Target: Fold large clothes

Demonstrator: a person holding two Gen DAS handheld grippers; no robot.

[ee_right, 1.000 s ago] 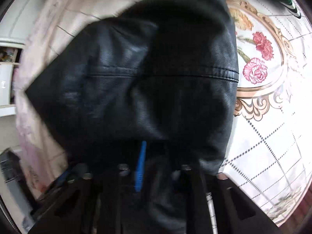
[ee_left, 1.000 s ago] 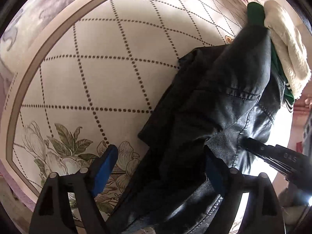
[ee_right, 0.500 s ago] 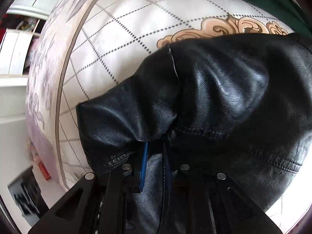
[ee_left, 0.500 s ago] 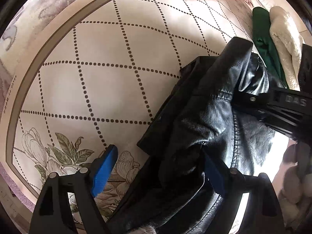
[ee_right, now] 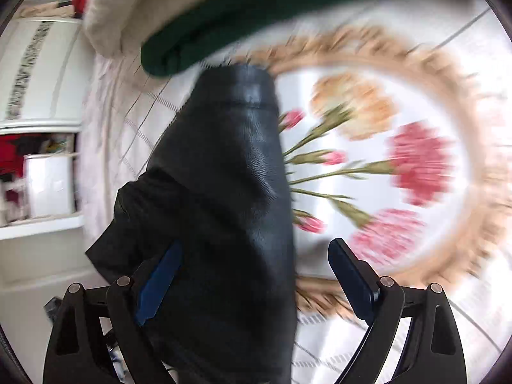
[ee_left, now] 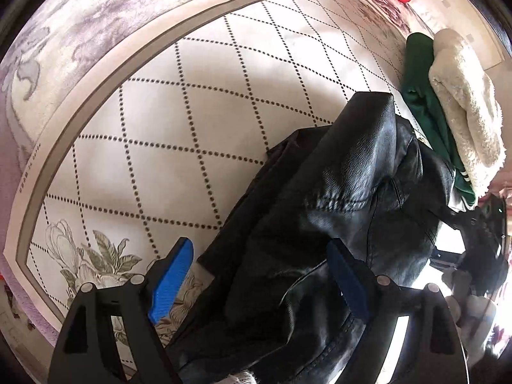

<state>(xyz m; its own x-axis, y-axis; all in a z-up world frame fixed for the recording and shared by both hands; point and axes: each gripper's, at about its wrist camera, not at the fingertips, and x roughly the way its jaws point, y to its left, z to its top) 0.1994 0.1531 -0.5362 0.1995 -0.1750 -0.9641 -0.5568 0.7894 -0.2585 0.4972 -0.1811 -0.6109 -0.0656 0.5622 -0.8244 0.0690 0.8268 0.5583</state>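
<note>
Released a moment ago, the black jacket [ee_left: 345, 211] now lies heaped on the patterned bed [ee_left: 192, 112]. Right tongs [ee_right: 254, 283] are opening, its sleeve between them ungripped; left tongs [ee_left: 259, 283] hang apart above it. Another fold seems due.

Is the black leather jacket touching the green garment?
Cannot tell. In the left wrist view the black leather jacket overlaps the green garment, hiding any contact; the right wrist view is blurred.
</note>
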